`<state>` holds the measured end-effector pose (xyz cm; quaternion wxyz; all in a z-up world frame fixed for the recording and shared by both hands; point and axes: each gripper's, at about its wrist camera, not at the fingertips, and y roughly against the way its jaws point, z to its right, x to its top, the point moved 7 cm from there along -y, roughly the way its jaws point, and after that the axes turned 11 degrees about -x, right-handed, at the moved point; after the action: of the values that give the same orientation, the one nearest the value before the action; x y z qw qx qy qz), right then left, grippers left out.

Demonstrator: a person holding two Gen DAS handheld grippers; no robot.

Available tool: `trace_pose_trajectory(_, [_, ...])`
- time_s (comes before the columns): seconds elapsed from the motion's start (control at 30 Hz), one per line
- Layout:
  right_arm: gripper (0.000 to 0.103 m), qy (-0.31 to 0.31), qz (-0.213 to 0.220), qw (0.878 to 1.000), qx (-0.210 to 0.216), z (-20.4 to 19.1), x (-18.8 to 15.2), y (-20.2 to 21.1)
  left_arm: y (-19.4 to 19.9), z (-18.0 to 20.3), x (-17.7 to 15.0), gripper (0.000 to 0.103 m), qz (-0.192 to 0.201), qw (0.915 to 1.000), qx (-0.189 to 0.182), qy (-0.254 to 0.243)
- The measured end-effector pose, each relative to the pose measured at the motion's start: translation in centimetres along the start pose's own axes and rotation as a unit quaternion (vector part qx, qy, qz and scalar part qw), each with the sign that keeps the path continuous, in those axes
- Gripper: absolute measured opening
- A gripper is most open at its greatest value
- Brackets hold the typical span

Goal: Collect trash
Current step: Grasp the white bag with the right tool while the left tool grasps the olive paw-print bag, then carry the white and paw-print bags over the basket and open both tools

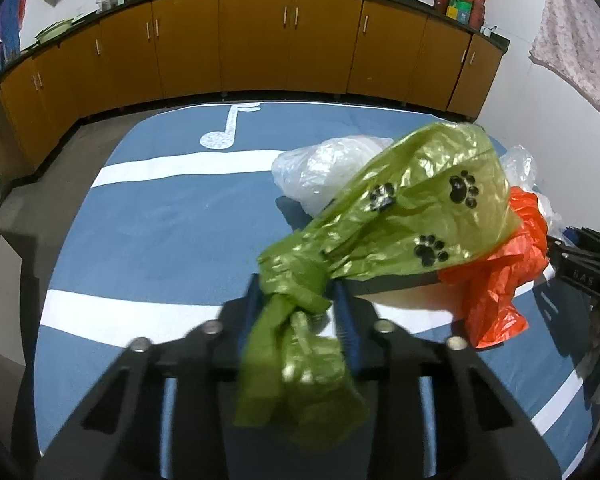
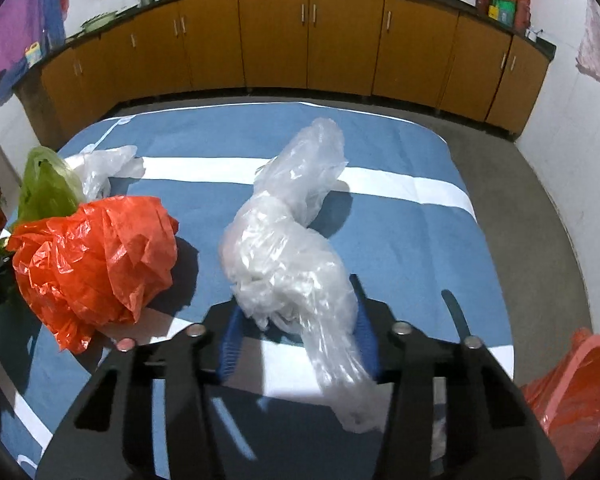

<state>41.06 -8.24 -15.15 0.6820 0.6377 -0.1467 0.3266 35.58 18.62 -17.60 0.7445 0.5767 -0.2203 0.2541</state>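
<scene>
My left gripper (image 1: 296, 304) is shut on a green plastic bag with black paw prints (image 1: 412, 208), held above the blue table; the bag also shows at the left in the right wrist view (image 2: 48, 188). My right gripper (image 2: 296, 320) is shut on a clear plastic bag (image 2: 284, 248), lifted over the table. A crumpled orange bag (image 2: 96, 264) lies on the table to its left and shows in the left wrist view (image 1: 500, 276). Another clear bag (image 1: 324, 172) lies behind the green one.
The table has a blue cloth with white stripes and a music note (image 1: 220, 136). An orange bin lined with an orange bag (image 2: 580, 392) stands on the floor at the right. Orange cabinets (image 2: 276, 36) line the far wall.
</scene>
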Motion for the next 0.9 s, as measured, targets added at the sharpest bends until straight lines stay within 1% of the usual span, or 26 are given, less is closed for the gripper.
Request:
trace_pose_trajectory(0.07, [0.039, -0.008, 0.0, 1.0, -0.001, 0.4, -0.3, 0.4, 0.3, 0.0, -0.3, 0.028, 0.001, 1.0, -0.004, 0.003])
trace_pose_trajectory(0.3, [0.038, -0.038, -0.001, 0.999, -0.002, 1.8, -2.7, 2.7, 2.0, 0.1, -1.3, 0.025, 0.011, 0.9997, -0.013, 0.018])
trace_pose_trajectory(0.43, [0.038, -0.052, 0.007, 0.999, 0.002, 2.3, -3.7, 4.9, 4.2, 0.6, -1.8, 0.025, 0.024, 0.9994, -0.017, 0.017])
trace_pose_trajectory(0.63, [0.038, -0.078, 0.037, 0.996, 0.001, 3.3, -4.8, 9.3, 7.9, 2.1, -1.9, 0.025, 0.053, 0.9983, -0.022, 0.01])
trace_pose_trajectory(0.77, [0.038, -0.092, 0.061, 0.994, -0.011, 4.3, -5.1, 12.2, 10.1, 3.8, -1.5, 0.025, 0.074, 0.997, -0.022, -0.005])
trace_pose_trajectory(0.9, [0.038, -0.099, 0.089, 0.991, -0.032, 5.7, -5.4, 15.5, 12.1, 6.0, -1.3, 0.025, 0.089, 0.9956, -0.027, -0.016])
